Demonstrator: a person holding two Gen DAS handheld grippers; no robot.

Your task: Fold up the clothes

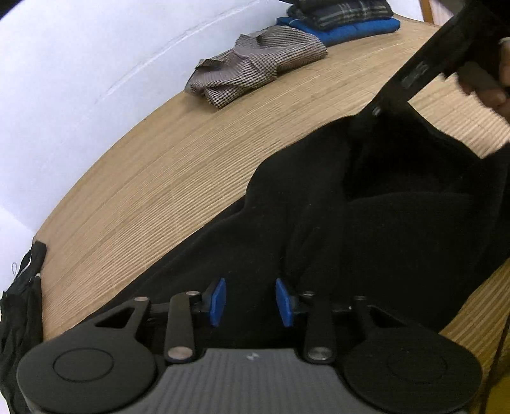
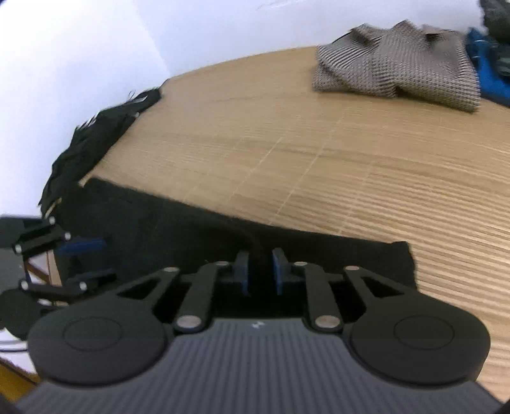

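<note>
left gripper [image 1: 250, 301]: blue pads standing apart over the black garment [image 1: 366, 223], with dark cloth showing in the gap; no fold looks pinched, so I read it as partly open and holding nothing.
right gripper [image 2: 260, 270]: pads set narrow with a raised ridge of the black cloth running up between them; whether they actually bite on it I cannot tell, because the cloth and the jaws are both dark and the view is blurred.
black garment: spread on the near part of the wooden table [image 1: 159, 178], one end lifted in a rumpled hump under the right gripper.
risk, right side: if the pads only skim the ridge, a pull would probably slip off and leave the hump bunched.
risk, left side: with nothing gripped there, dragging from the other end would likely slide the whole piece instead of folding it.
risk, edge: the garment lies close to the near table edge and could slide off.
checked shirt [image 1: 255, 63]: folded, well apart.
blue and plaid stack [image 1: 344, 19]: farther back, safe from snagging.
</note>
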